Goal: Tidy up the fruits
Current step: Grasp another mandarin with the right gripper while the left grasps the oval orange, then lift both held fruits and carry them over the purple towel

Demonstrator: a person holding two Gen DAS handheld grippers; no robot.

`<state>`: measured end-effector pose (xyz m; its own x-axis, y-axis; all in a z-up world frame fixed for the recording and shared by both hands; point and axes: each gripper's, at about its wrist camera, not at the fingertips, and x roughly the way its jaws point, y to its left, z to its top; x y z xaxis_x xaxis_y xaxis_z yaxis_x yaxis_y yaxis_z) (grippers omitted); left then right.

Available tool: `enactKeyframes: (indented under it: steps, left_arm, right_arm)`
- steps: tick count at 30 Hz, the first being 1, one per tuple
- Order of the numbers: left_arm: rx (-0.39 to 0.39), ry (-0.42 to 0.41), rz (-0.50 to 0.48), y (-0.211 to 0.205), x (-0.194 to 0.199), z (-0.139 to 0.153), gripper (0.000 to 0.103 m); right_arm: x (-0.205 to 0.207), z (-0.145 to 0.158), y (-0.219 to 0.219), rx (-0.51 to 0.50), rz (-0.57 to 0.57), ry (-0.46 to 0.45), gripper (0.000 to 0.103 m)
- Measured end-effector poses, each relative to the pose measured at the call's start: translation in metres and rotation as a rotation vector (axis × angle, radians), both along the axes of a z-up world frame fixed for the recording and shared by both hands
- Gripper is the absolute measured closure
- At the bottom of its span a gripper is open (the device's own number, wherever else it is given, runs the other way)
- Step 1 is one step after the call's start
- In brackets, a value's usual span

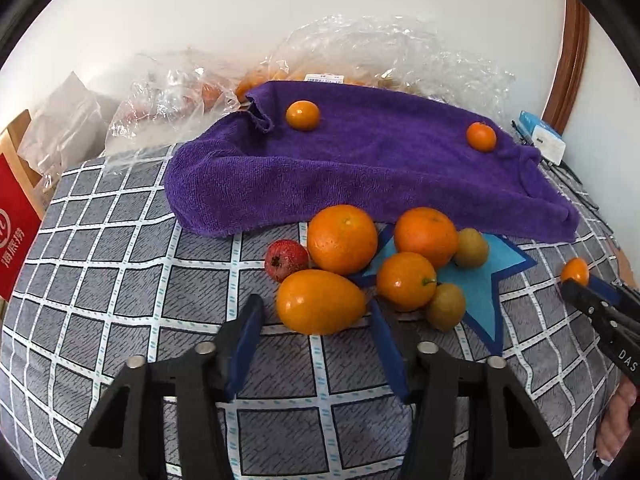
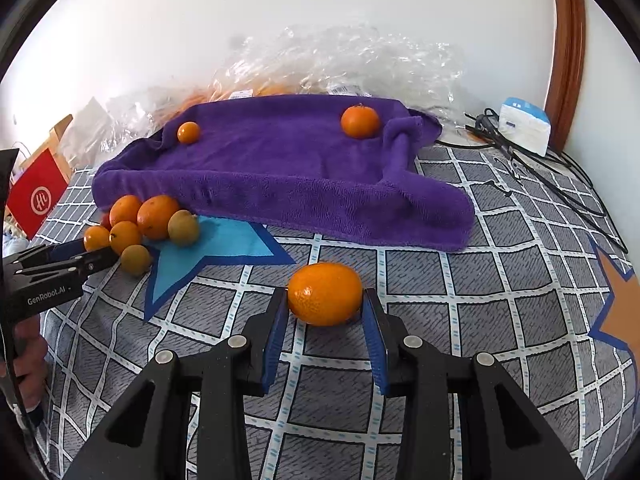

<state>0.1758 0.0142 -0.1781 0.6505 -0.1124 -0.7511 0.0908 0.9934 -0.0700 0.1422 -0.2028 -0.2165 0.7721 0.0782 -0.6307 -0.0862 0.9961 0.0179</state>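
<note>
A pile of fruit lies on the checked bedcover by a blue star patch (image 1: pixel 480 276): an oval orange fruit (image 1: pixel 320 302), two large oranges (image 1: pixel 342 239), a smaller orange (image 1: pixel 406 280), a red fruit (image 1: pixel 286 260) and two brown-green fruits (image 1: pixel 445 306). My left gripper (image 1: pixel 316 312) is open, its fingers on either side of the oval fruit. My right gripper (image 2: pixel 325 300) is shut on a small orange (image 2: pixel 325 294) just above the cover. Two small oranges (image 2: pixel 360 121) (image 2: pixel 188 132) sit on the purple towel (image 2: pixel 280 172).
Clear plastic bags (image 2: pixel 340 64) with more fruit lie behind the towel against the wall. A red bag (image 2: pixel 38 196) stands at the left. A white and blue box (image 2: pixel 524 124) and black cables (image 2: pixel 560 184) lie at the right. An orange star patch (image 2: pixel 620 312) is at the far right.
</note>
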Motion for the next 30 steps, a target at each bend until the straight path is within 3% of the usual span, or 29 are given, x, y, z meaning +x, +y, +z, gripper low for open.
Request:
enactKeyframes:
  steps: [8,23,30]
  left_arm:
    - [-0.209,-0.017,0.028,0.028,-0.007,-0.001,0.061]
    - [-0.242,-0.021,0.06,0.032,-0.008,-0.002,0.061]
    - [-0.234,-0.114,0.049,0.03,-0.023,0.01,0.061]
  right_arm:
    - [0.001,-0.002,0.004,-0.034,-0.014,0.009,0.066]
    - [0.005,-0.006,0.008,-0.063,0.001,0.037,0.066]
    - [0.001,-0.003,0.003,-0.025,0.006,0.014,0.066]
